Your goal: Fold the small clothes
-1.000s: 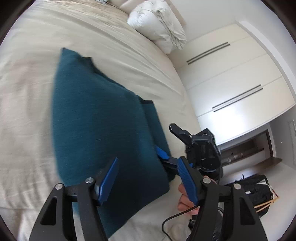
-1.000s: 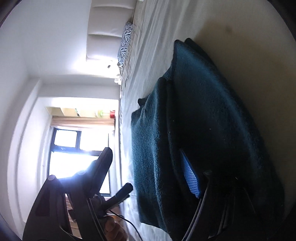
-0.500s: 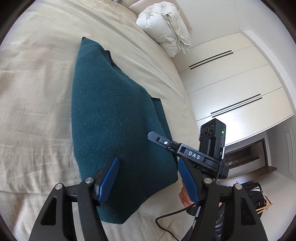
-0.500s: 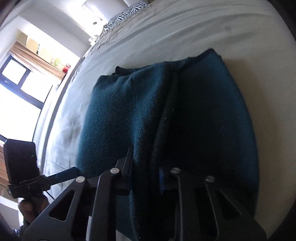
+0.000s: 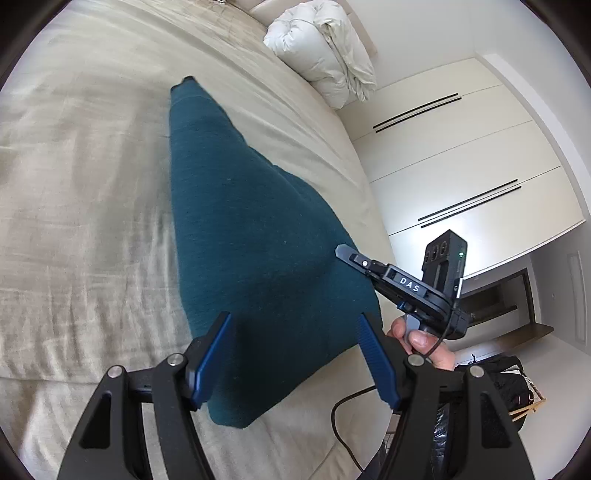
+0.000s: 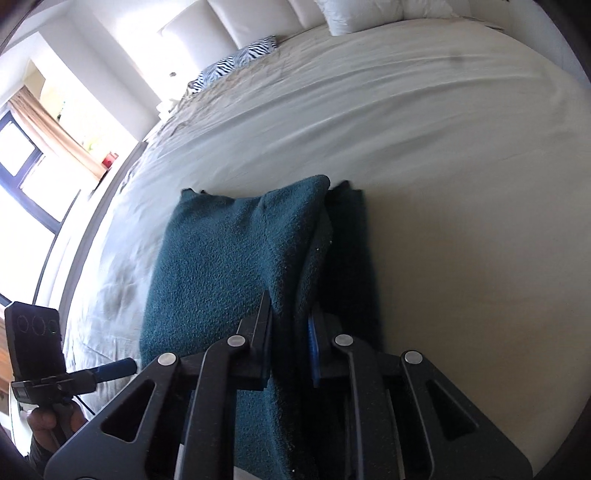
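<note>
A dark teal fleece garment [image 5: 251, 236] lies folded on the beige bed sheet [image 5: 81, 206]. In the right wrist view the garment [image 6: 221, 258] has its near right edge pinched between the right gripper's fingers. My right gripper [image 6: 290, 317] is shut on that edge and lifts it into a ridge. It also shows in the left wrist view [image 5: 341, 253] at the garment's right side. My left gripper [image 5: 295, 334] is open and empty, hovering over the garment's near end. It shows at the lower left in the right wrist view [image 6: 125, 365].
A white rolled duvet [image 5: 321, 48] lies at the head of the bed. White wardrobe doors [image 5: 461, 162] stand to the right. A zebra-print pillow [image 6: 236, 59] and white pillows [image 6: 369, 14] sit by the headboard. A window [image 6: 26, 184] is at the left.
The right gripper has rotated and lifted the garment's edge, raising the cloth into a ridge. The left gripper has stayed open and drawn back over the near end.
</note>
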Motion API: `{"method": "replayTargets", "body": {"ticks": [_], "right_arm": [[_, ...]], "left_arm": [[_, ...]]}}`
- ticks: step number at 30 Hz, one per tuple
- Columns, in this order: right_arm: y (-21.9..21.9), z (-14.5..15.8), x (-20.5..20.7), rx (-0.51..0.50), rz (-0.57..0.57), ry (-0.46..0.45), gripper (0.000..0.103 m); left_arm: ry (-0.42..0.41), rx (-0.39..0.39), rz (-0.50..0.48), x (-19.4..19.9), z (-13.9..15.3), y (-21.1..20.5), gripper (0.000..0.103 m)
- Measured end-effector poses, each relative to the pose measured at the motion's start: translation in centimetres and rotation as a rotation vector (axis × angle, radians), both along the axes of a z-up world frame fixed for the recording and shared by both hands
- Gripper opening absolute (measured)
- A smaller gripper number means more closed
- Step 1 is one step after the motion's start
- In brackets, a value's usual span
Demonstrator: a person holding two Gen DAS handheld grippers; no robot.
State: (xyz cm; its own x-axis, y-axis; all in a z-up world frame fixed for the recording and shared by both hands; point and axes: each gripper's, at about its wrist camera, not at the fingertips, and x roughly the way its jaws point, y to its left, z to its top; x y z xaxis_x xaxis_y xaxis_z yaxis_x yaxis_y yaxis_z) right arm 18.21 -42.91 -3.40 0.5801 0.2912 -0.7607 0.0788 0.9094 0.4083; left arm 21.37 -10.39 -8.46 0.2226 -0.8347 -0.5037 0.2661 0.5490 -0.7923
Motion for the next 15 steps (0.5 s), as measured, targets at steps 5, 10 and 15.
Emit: {"method": "replayTargets", "body": {"ticks": [5,10,15], "right_arm": [[-1.2,-1.7,0.2,0.008,-0.026,0.048,0.014],[-1.7,-3.4,0.8,0.051,-0.048,0.050,0.014],[-1.9,-6.1,1.4,0.051,-0.026,0.060,0.016]], "left_arm": [[0.000,0.006,-0.006,0.0,0.2,-0.2,0.070],[-0.011,0.024,-0.011,0.3,0.6,-0.7,0.070],[-0.010,0.047,-0.008,0.5,0.1,-0.8,0.070]]}}
